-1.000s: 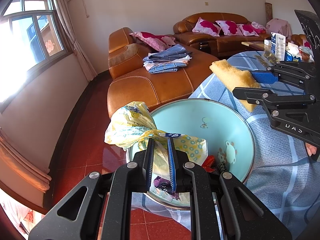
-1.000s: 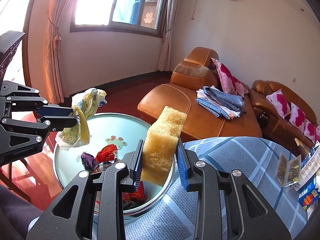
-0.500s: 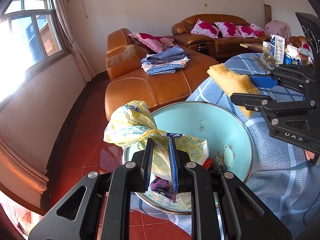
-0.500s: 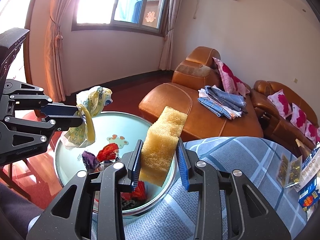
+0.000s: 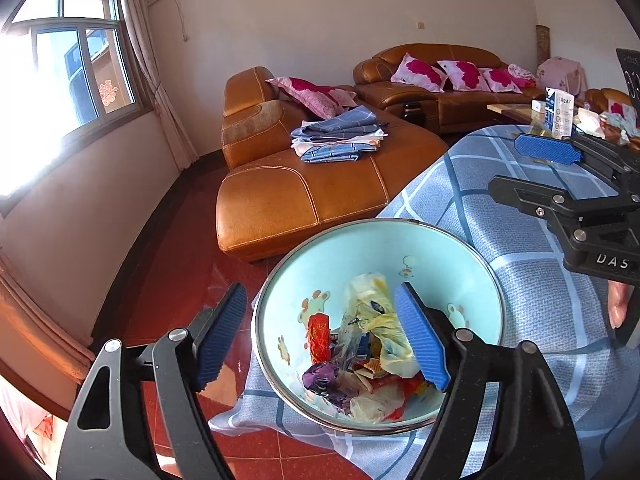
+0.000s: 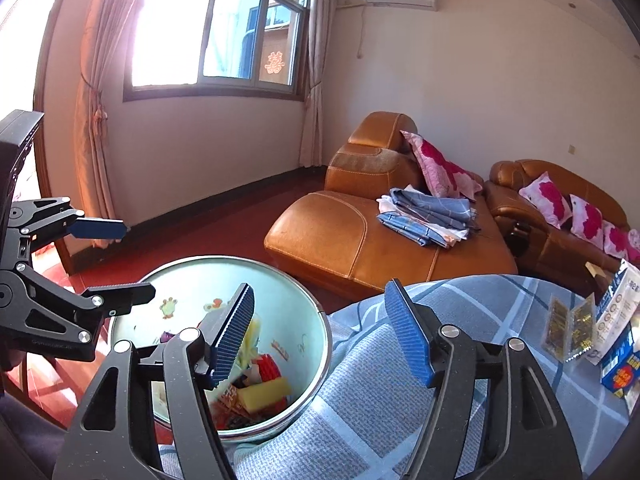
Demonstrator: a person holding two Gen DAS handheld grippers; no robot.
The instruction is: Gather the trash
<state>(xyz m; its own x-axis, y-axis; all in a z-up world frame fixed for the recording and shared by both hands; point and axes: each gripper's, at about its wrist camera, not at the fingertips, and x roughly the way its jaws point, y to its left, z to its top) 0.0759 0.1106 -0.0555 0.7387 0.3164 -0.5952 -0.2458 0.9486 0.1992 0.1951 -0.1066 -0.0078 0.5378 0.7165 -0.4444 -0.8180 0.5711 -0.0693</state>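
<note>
Both claws are spreading, nothing between their pads. Under the left claw (image 5: 320, 340) the yellow bag (image 5: 376, 320) lies in the bowl (image 5: 440, 252); the sponge (image 6: 266, 390), seemingly, lies below the right claw (image 6: 328, 336).

Left claw (image 5: 320, 336) and right claw (image 6: 322, 334) opening, empty

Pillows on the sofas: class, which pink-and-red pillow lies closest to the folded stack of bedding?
The pillow on the near chaise section, lying right behind the folded bedding. The other three pillows line the far sofa's backrest.
</note>
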